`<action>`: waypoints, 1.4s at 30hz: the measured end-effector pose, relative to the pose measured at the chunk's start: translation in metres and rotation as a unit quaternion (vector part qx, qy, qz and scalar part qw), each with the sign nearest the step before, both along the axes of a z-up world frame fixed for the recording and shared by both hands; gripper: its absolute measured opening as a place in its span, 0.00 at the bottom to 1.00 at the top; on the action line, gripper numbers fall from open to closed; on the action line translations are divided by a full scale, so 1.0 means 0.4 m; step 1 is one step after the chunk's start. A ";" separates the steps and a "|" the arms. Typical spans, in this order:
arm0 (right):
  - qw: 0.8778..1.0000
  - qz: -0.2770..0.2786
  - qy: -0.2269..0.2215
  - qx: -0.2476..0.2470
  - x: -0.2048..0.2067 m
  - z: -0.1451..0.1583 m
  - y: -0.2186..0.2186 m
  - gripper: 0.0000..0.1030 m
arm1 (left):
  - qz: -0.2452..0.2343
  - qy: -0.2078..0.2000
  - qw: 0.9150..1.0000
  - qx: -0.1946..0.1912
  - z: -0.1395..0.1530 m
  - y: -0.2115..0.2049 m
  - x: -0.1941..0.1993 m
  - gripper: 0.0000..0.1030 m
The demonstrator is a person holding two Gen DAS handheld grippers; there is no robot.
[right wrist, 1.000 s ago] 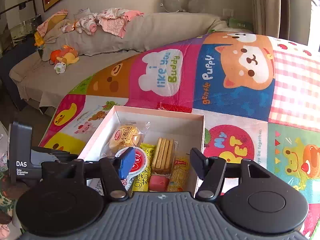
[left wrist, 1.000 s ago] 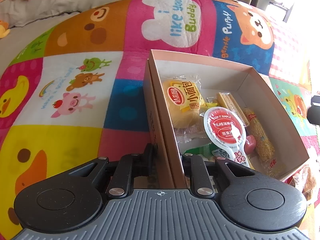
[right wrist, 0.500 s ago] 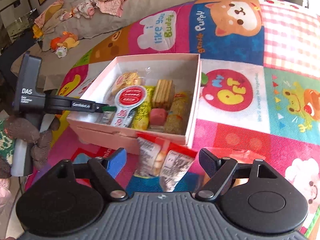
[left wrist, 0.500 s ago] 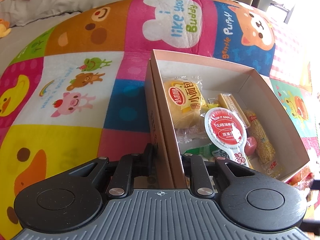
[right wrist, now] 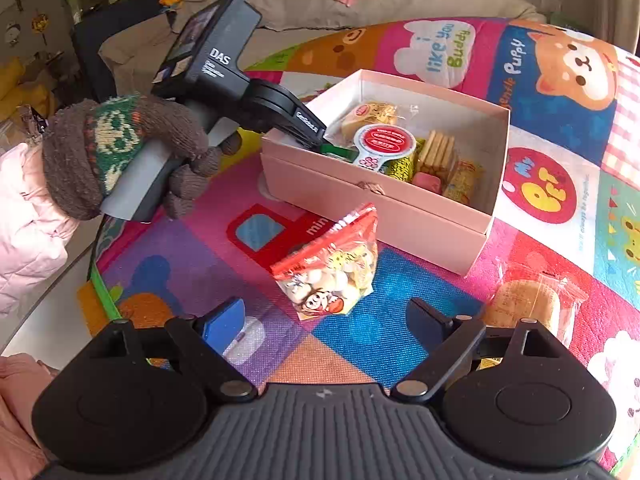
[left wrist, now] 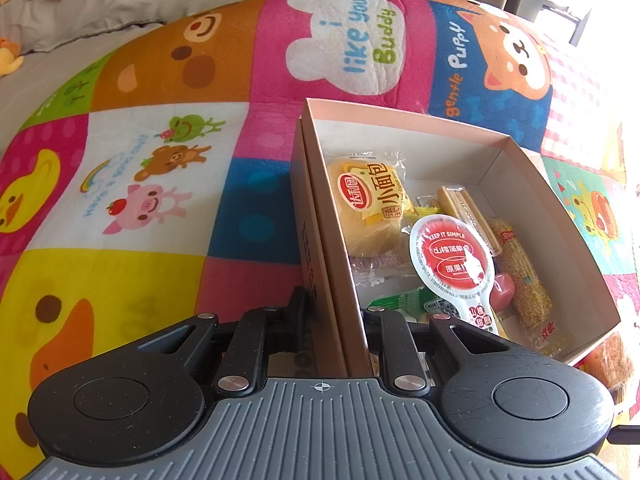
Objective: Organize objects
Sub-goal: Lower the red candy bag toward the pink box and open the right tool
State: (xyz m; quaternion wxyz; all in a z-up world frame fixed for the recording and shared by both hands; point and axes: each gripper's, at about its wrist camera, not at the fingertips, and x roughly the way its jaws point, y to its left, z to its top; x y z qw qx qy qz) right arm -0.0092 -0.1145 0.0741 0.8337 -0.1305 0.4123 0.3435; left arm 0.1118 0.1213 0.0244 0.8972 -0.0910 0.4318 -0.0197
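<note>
A pink cardboard box [right wrist: 372, 204] sits on the colourful play mat and holds several wrapped snacks, among them a yellow bun pack [left wrist: 368, 204] and a red-lidded cup [left wrist: 452, 256]. My left gripper [left wrist: 336, 312] is shut on the box's near wall [left wrist: 340, 280], one finger outside and one inside; it also shows in the right wrist view [right wrist: 312, 132]. My right gripper [right wrist: 324, 320] is open and empty, just above the mat. A red-topped bag of sweets [right wrist: 332, 264] lies between its fingers, a little ahead. A clear-wrapped round cake [right wrist: 532, 304] lies to the right.
A sofa [right wrist: 400, 0] with clothes and soft toys runs along the back. The mat's edge and bare floor [right wrist: 52, 320] are at the left. A gloved hand [right wrist: 120, 152] holds the left gripper beside the box.
My right gripper has pulled back from over the box and dropped low toward the mat, so the sweets bag and the cake have come into view. The left gripper still holds the box wall.
</note>
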 end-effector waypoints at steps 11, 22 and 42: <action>0.997 0.049 -0.041 -0.037 0.035 -0.047 0.081 0.89 | 0.000 0.001 1.000 0.001 0.000 -0.001 -0.001 0.19; 0.997 0.072 0.008 -0.034 0.092 -0.087 0.143 0.62 | -0.002 0.002 1.000 0.001 -0.001 0.000 -0.001 0.19; 0.993 -0.039 -0.109 -0.038 0.250 0.089 0.104 0.57 | -0.002 0.000 1.000 -0.001 -0.002 0.003 -0.001 0.20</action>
